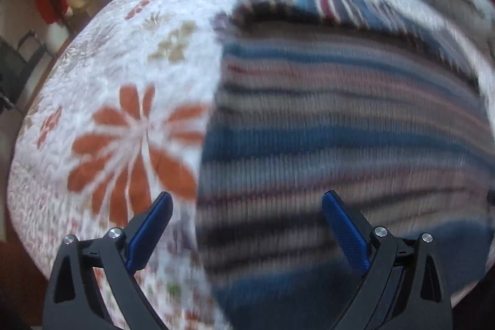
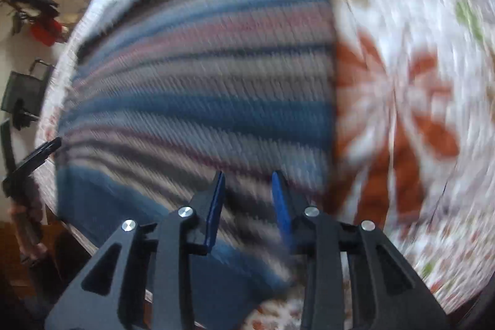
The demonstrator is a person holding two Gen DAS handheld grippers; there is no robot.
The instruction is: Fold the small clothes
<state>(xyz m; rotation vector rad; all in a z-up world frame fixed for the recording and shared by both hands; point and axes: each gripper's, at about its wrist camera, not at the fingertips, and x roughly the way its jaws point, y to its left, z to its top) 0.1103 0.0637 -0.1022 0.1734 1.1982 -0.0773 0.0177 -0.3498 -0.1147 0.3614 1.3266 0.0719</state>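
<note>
Floral bedspread (image 1: 130, 126) on a bed carries a striped sweater (image 1: 340, 113) lying flat (frames blurry). Left claw (image 1: 247, 225) wide apart over its left edge; right claw (image 2: 247, 203) partly apart, empty. Probably mid-fold; next, grip an edge.

No readable text in either view.
Both frames motion-blurred; no labels, brands, nos. or signs legible anywhere, incl. on the striped knit garment (image 1: 340, 119), the floral quilt (image 1: 130, 126) or the gripper hardware.
</note>
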